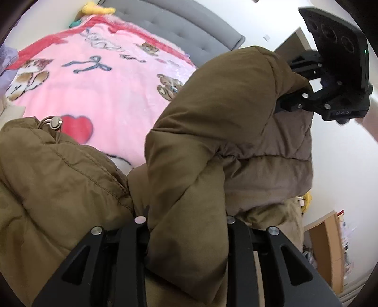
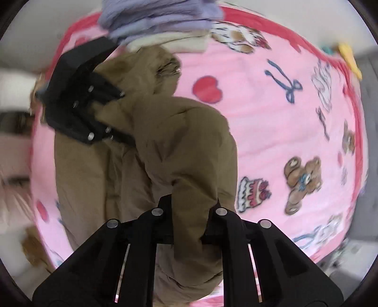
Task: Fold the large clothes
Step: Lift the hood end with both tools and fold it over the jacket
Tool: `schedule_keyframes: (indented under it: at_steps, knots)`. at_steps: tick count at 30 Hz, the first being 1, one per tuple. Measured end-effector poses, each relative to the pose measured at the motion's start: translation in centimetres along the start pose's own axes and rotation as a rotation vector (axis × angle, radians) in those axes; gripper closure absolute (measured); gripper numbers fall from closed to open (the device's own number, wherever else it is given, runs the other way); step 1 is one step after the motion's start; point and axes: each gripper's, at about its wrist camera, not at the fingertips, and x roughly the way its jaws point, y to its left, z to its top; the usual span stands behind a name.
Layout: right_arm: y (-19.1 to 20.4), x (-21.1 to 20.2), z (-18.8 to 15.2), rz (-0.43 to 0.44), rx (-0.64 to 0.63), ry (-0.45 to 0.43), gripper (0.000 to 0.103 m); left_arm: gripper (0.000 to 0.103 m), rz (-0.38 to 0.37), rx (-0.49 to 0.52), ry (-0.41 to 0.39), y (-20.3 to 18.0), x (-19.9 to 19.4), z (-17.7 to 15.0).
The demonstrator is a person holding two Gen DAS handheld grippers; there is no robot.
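Observation:
An olive-brown puffer jacket [image 1: 212, 99] is lifted off the pink bed between both grippers. In the left wrist view, my left gripper [image 1: 186, 224] is shut on a thick fold of the jacket, which bulges up between its fingers. My right gripper [image 1: 291, 94] stands higher at the upper right, clamped on another part of the jacket. In the right wrist view, my right gripper [image 2: 189, 210] points down at the bed, shut on a hanging fold of the jacket [image 2: 184, 141]. The left gripper [image 2: 113, 113] grips the jacket near its hood. The fingertips of both are buried in fabric.
A pink cartoon-print blanket [image 2: 271, 118] covers the bed, with a grey headboard [image 1: 189, 30] behind. Folded lavender and cream clothes [image 2: 160, 21] are stacked at one edge. A yellow toy [image 1: 96, 9] lies by the headboard. A wooden shelf [image 1: 330, 248] stands by the wall.

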Motion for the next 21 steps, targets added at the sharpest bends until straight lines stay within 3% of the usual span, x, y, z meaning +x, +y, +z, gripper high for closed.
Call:
schedule_keyframes:
  at_steps: [4, 6, 7, 9, 10, 13, 14, 17, 21]
  knots:
    - [-1.9, -2.0, -1.1, -0.02, 0.099, -0.064, 0.094, 0.062, -0.082, -0.09, -0.042, -1.3, -4.1, 0.0]
    - [-2.6, -2.3, -1.6, -0.09, 0.122, -0.048, 0.095, 0.035, -0.083, -0.051, -0.092, -2.9, -6.1, -1.0]
    - [-2.7, -2.2, -2.0, -0.133, 0.13, -0.038, 0.095, 0.033, -0.1, -0.029, -0.123, -3.9, -7.0, -1.8]
    - [-2.9, -2.7, -2.7, -0.116, 0.167, -0.058, 0.096, 0.031, -0.135, -0.037, -0.124, -5.0, -7.3, -3.0]
    - [-2.4, -3.3, -2.9, -0.083, 0.169, -0.091, 0.096, 0.031, -0.123, -0.057, -0.099, -5.0, -6.7, -3.3]
    - [0.6, -5.0, -3.5, -0.088, 0.109, -0.145, 0.096, 0.035, -0.04, -0.17, 0.03, -2.6, -2.6, -4.2]
    - [2.5, -5.5, -4.0, -0.103, 0.061, -0.161, 0.096, 0.04, -0.059, -0.226, 0.06, -1.3, -1.5, -4.4]
    - [7.9, -6.4, -5.4, -0.132, -0.063, -0.168, 0.095, 0.041, -0.166, -0.377, 0.081, 2.0, -0.2, -3.6]
    - [14.0, -5.3, -6.8, -0.099, -0.147, -0.177, 0.095, 0.041, -0.169, -0.363, 0.124, 2.6, 0.7, -2.5]
